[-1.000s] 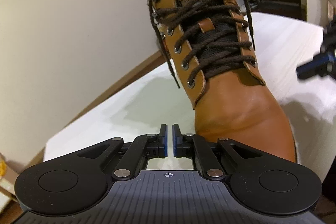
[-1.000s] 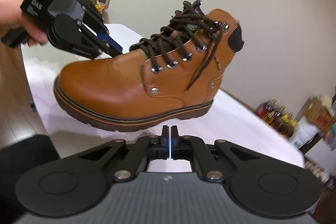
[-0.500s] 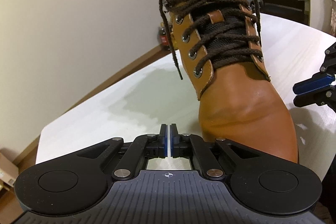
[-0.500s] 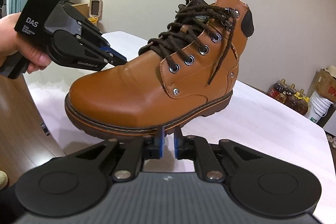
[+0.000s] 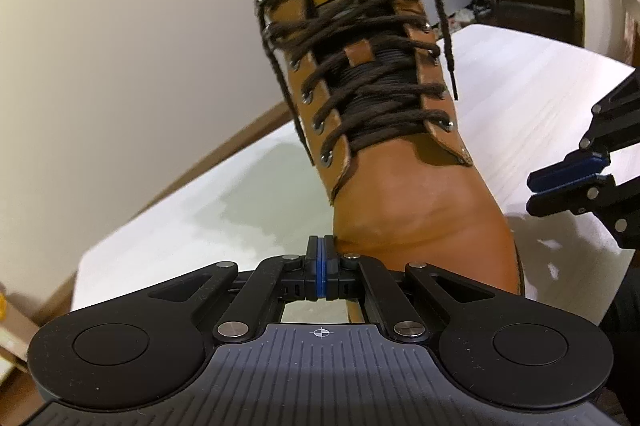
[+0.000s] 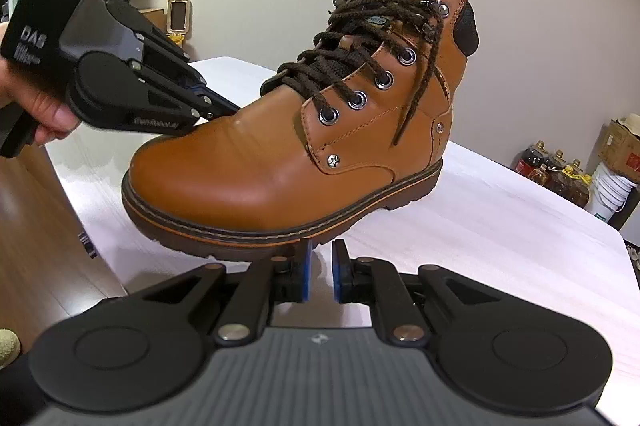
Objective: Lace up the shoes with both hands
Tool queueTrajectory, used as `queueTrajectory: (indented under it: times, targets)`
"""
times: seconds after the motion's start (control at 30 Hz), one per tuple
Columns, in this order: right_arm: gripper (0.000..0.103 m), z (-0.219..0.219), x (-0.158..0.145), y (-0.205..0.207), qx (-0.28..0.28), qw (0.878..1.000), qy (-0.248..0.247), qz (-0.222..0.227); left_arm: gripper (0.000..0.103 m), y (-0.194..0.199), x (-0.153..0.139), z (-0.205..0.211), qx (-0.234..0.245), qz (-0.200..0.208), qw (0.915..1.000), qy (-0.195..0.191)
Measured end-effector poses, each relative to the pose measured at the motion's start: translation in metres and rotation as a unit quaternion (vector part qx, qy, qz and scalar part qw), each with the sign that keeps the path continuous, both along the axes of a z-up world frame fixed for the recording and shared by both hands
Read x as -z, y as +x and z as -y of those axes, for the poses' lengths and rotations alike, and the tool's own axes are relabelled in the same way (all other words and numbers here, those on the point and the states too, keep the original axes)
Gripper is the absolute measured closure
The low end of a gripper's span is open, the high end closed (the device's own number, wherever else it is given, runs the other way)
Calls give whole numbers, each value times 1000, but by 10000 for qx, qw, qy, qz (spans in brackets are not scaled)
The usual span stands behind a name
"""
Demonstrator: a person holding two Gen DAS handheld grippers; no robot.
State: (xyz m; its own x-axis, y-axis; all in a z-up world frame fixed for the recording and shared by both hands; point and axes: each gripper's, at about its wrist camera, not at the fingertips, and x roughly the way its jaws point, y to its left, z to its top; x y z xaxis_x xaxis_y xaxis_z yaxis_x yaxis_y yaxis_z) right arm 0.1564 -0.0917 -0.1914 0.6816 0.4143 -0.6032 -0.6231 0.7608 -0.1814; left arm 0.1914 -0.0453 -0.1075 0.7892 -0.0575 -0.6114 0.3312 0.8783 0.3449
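Observation:
A tan leather boot (image 5: 408, 210) stands upright on the white table (image 5: 192, 226), toe toward my left gripper (image 5: 320, 260). That gripper is shut with nothing in it, level with the toe's left side. Dark brown laces (image 5: 372, 82) criss-cross every eyelet. One loose end (image 5: 286, 94) hangs down the left side and another (image 5: 446, 46) down the right. In the right wrist view the boot (image 6: 280, 162) is side-on, and my right gripper (image 6: 320, 268) is open just in front of the sole. A hand holds the left gripper (image 6: 230, 108) over the toe. The right gripper (image 5: 534, 192) also shows.
The table edge (image 6: 80, 222) drops to a wooden floor on the left. Bottles (image 6: 556, 174), a white bucket (image 6: 612, 190) and a cardboard box (image 6: 624, 150) stand on the floor at far right. A wall rises behind the boot.
My right gripper has gone from shut to open and has come closer to the boot's sole. My left gripper has closed its small gap and moved nearer the toe.

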Motion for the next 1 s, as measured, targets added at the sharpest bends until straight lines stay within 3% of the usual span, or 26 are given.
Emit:
queueTrajectory:
  times: [0.5, 0.57, 0.63, 1.0]
  targets:
    - [92, 4, -2, 0, 38, 10000, 40, 45, 103, -5, 10, 24, -91, -29, 9999, -118]
    - [92, 5, -3, 0, 47, 10000, 47, 44, 103, -9, 10, 22, -67, -37, 9999, -152]
    - [92, 6, -3, 1, 68, 10000, 62, 33, 103, -24, -2, -21, -37, -43, 9998, -213]
    - [92, 29, -8, 2, 272, 9996, 104, -17, 103, -46, 2, 6, 209, -77, 9981, -580]
